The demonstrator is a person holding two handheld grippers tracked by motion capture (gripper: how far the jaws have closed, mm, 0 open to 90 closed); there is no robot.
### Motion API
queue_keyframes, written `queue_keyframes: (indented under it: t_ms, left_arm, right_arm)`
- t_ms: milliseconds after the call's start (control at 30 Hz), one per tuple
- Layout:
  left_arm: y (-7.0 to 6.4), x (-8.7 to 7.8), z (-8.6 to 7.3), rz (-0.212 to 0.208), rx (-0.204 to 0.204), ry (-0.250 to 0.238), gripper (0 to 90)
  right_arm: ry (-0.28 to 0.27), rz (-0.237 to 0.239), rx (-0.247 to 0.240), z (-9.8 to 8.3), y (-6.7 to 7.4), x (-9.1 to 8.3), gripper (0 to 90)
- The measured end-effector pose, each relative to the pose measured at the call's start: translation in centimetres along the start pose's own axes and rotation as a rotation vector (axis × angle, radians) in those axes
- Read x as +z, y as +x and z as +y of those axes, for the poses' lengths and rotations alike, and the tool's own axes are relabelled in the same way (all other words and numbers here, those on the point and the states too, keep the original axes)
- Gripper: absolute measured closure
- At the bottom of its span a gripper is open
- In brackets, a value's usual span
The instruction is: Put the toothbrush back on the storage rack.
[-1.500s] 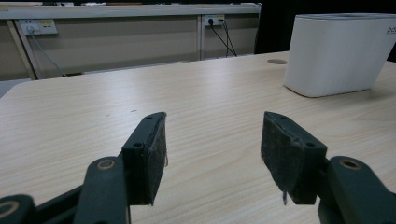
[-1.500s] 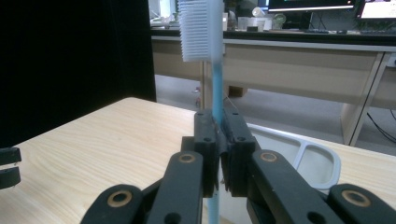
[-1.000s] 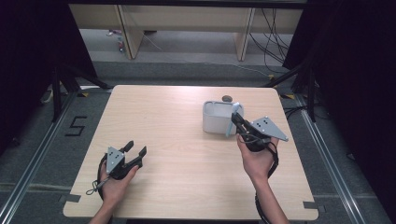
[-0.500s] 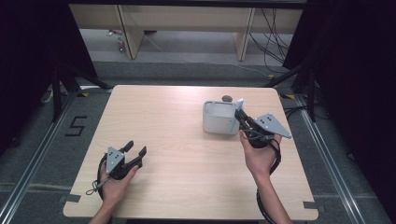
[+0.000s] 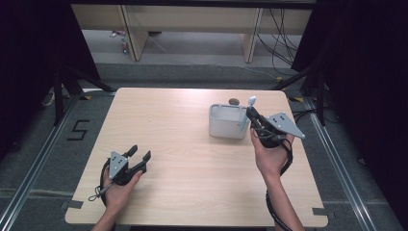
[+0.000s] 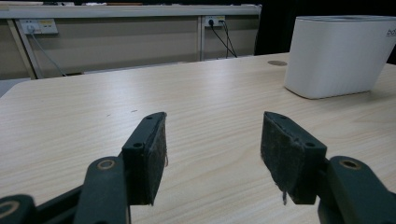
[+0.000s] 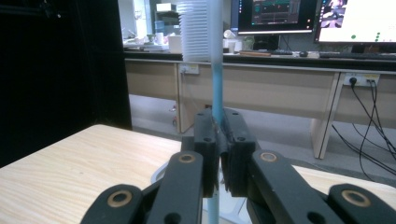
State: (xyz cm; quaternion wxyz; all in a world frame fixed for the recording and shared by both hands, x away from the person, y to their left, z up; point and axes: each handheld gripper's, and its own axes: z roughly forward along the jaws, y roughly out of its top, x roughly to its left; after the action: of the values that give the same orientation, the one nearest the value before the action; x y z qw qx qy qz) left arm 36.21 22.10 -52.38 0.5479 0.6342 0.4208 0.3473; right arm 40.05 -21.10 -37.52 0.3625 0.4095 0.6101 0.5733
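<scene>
The right gripper (image 5: pixel 253 117), raised beside the white bin (image 5: pixel 226 121), pinches an upright blue-handled toothbrush (image 7: pixel 216 84), perhaps just clear of the rim. The left gripper (image 5: pixel 139 154) rests spread on the table (image 5: pixel 192 159).

A light wooden table (image 5: pixel 192 125) stands on grey floor (image 5: pixel 43 159). Beige benches (image 5: pixel 187 19) cross the top; black curtains (image 5: pixel 365 72) hang on both sides.
</scene>
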Motion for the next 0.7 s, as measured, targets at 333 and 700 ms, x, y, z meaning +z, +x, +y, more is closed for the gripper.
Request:
queue_keyframes:
  t_ms: [333, 700]
  left_arm:
    - [0.00, -0.01, 0.00, 0.000, -0.002, -0.001, 40.2]
    - [0.01, -0.01, -0.01, 0.000, -0.005, -0.003, 40.2]
  right_arm:
    - [-0.021, -0.012, 0.007, 0.47, -0.55, 0.32, 86.0]
    - [-0.029, -0.034, 0.013, 1.11, -0.93, 0.42, 86.0]
